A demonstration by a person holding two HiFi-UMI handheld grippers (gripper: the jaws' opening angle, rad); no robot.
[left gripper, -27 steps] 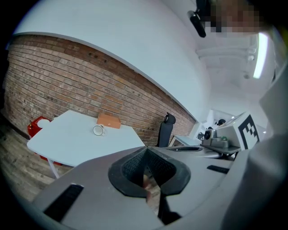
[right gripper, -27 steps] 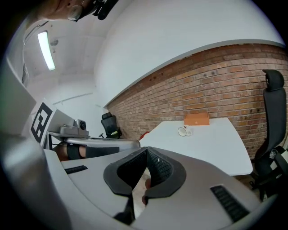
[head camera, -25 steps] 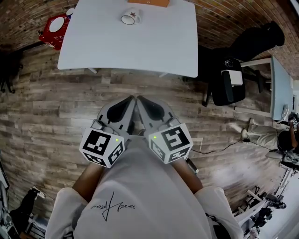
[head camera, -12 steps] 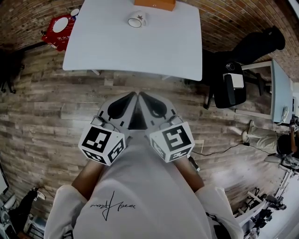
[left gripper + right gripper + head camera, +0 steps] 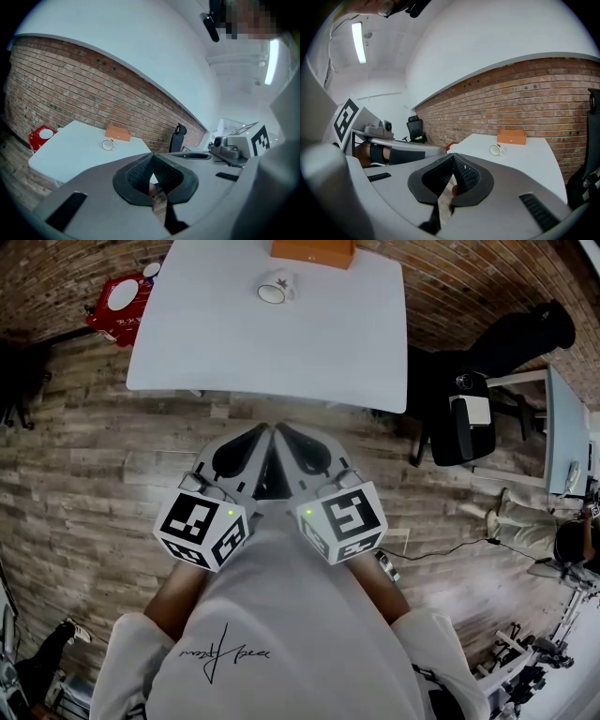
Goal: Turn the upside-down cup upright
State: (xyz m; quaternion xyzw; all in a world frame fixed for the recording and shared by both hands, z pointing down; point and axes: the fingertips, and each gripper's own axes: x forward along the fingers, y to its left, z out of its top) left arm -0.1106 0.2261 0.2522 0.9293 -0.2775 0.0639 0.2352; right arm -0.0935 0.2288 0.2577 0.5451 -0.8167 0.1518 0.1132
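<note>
On far table (image 5: 281, 348), cup (image 5: 275, 287) on side, left gripper (image 5: 263, 433) and right gripper (image 5: 280, 432) jaws closed

A white tabletop (image 5: 281, 343) stands on a wood-plank floor (image 5: 84, 474) beside a brick wall (image 5: 56, 89), with a black office chair (image 5: 442, 432) nearby.

The bench (image 5: 281, 352) is plain white, the cup (image 5: 275, 288) on it white with a small dark star, the box (image 5: 313, 249) at its far edge orange, the floor (image 5: 94, 456) under it grey-brown planks, the wall (image 5: 450, 277) behind it red brick, and the left claw (image 5: 262, 432) and right claw (image 5: 281, 430) grey with black-and-white square-marked cubes.
</note>
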